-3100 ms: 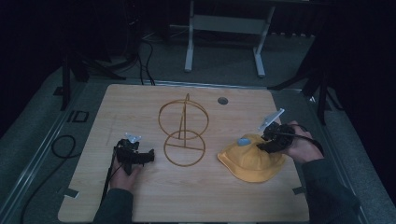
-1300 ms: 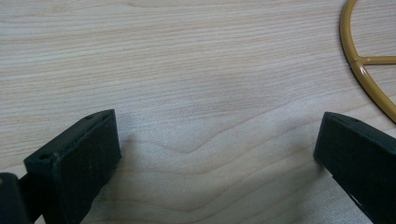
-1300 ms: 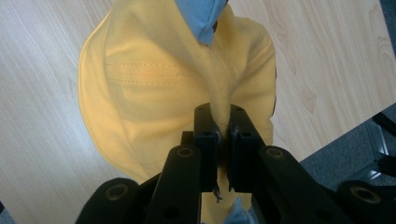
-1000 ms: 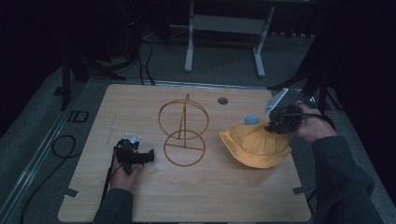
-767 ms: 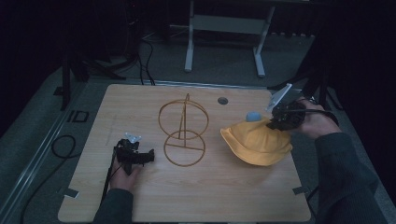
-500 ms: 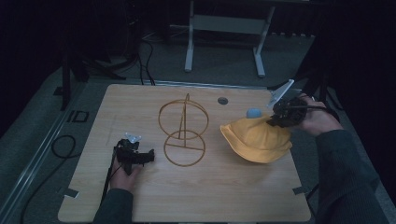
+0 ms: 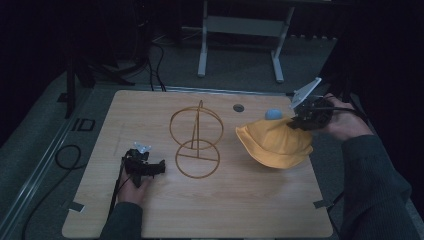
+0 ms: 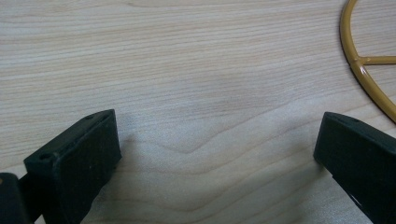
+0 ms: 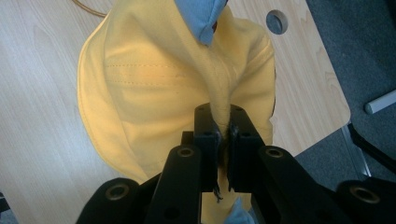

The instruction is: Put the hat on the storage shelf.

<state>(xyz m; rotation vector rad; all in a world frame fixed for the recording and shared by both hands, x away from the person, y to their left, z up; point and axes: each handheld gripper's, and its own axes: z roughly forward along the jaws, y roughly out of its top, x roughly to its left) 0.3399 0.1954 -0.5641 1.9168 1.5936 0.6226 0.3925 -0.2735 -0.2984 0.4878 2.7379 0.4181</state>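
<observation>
Two hand-held grippers are in play. The right hand-held gripper [image 7: 301, 121] is clamped on a pinched fold of the yellow hat [image 7: 274, 142], and in the right gripper view the fold [image 9: 219, 109] is seen squeezed tight between the jaws. The hat is held at the right side of the counter [image 7: 200, 215], one side hoisted towards the gripper while the brim hangs low over the wood; whether the lowest edge touches cannot be told. A pale blue bobble [image 7: 272, 114] is seen at its top. The wire hat stand [image 7: 196, 141] is set upright near the middle of the counter, just left of the hat and apart from it. The left hand-held gripper [image 8: 215, 154] is rested low on the counter with its jaws spread wide and nothing between them; the stand's base ring [image 8: 362, 70] is seen just beside it.

Only a thin fold is gripped, so the cloth could be pulled free if the hat is swung quickly. The light stand may be tipped or pushed if the drooping brim is dragged against its upper hoop, since it is not steadied by the left gripper. A hat lowered off-centre could be left hanging askew.
</observation>
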